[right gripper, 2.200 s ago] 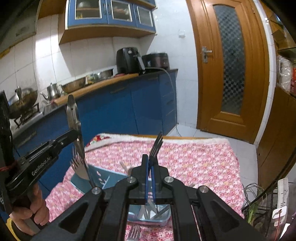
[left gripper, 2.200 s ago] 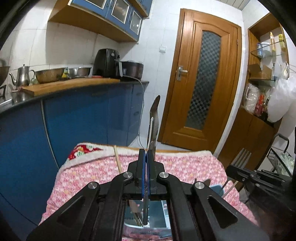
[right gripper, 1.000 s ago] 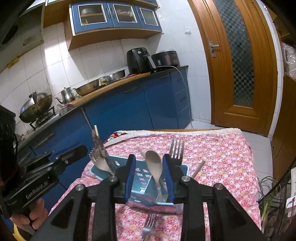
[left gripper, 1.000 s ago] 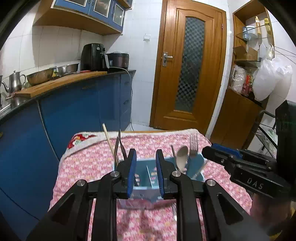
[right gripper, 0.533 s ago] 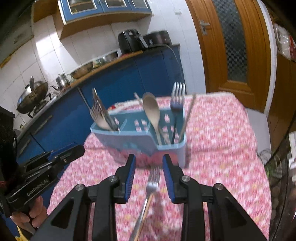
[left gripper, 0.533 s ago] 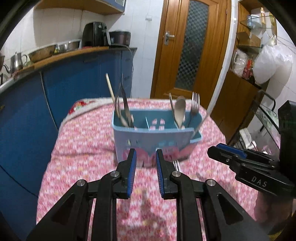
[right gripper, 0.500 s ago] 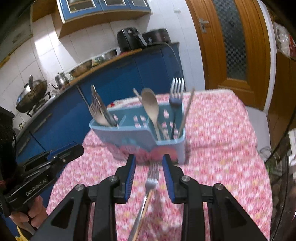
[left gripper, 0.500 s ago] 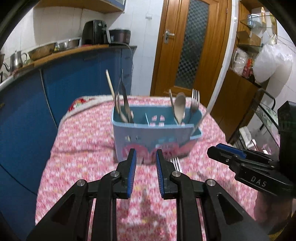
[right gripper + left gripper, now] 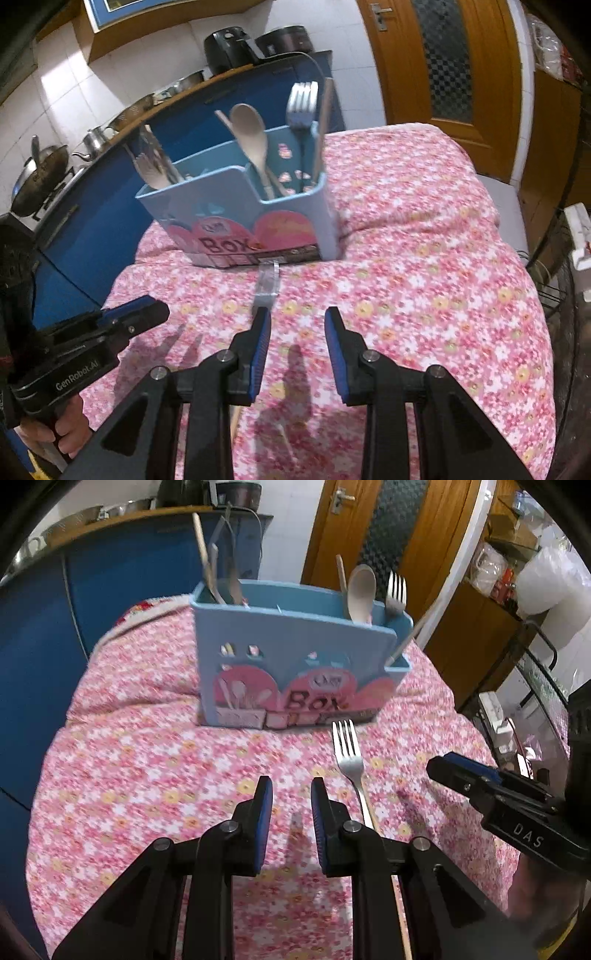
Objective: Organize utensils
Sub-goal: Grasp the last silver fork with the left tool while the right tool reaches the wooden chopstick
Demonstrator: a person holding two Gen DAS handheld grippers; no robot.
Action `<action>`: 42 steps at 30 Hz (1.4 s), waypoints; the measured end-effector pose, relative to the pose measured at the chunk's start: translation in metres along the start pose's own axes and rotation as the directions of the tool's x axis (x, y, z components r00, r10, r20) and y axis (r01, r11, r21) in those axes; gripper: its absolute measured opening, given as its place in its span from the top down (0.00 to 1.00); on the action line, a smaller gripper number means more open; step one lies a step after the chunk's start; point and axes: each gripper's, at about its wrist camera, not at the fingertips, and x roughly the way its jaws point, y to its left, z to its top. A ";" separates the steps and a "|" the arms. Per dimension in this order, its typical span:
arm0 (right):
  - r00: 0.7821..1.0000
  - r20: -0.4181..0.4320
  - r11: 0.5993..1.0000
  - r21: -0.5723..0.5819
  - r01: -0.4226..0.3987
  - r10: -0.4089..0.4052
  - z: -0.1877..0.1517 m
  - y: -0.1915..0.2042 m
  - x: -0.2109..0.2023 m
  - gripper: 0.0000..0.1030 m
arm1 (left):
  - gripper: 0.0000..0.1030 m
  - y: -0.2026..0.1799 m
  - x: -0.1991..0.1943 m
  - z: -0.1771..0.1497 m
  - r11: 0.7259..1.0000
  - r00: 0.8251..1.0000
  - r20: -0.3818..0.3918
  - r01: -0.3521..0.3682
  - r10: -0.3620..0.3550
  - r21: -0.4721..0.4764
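Left wrist view: close, angled down over floral table, utensil box at 12 o'clock, fork at 1. Right wrist view: same downward tilt, box at 11. Both share box, fork, cloth.

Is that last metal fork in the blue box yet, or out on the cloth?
Out. The fork lies flat on the flowered cloth before the blue box.

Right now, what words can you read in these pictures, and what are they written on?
"Box": on the front of the blue utensil box.
"DAS": on the side of the right gripper.
"GenRobot.AI": on the side of the left gripper.
The small print strip along the box's bottom edge is too blurred to read.
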 end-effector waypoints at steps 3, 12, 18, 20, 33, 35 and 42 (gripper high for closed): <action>1.000 -0.002 1.000 0.011 0.013 -0.013 -0.004 -0.005 -0.001 0.68 | 0.80 -0.008 0.008 -0.003 1.000 1.000 -0.026 0.011 -0.010 0.005; 1.000 0.008 0.999 0.026 0.027 -0.027 -0.009 -0.017 -0.005 0.67 | 0.80 -0.035 0.027 -0.007 0.998 0.995 -0.091 0.039 -0.035 0.040; 1.000 0.018 0.999 0.043 0.014 -0.015 -0.010 -0.025 -0.008 0.67 | 0.81 -0.050 0.039 -0.005 0.995 0.988 -0.131 0.085 -0.077 0.058; 1.000 0.021 0.999 0.046 0.010 -0.011 -0.011 -0.027 -0.009 0.67 | 0.87 -0.053 0.044 -0.004 0.994 0.987 -0.142 0.090 -0.080 0.064; 1.000 0.030 0.997 0.071 -0.009 0.007 -0.013 -0.038 -0.011 0.67 | 0.98 -0.047 0.058 -0.002 0.990 0.977 -0.161 0.142 -0.140 0.003; 0.999 0.031 0.998 0.069 -0.010 0.008 -0.013 -0.038 -0.012 0.67 | 0.98 -0.043 0.052 -0.003 0.990 0.979 -0.151 0.140 -0.138 -0.001; 1.000 0.020 0.998 0.055 -0.015 0.014 -0.013 -0.030 -0.012 0.67 | 0.98 -0.021 0.032 -0.007 0.998 0.989 -0.133 0.062 -0.064 -0.021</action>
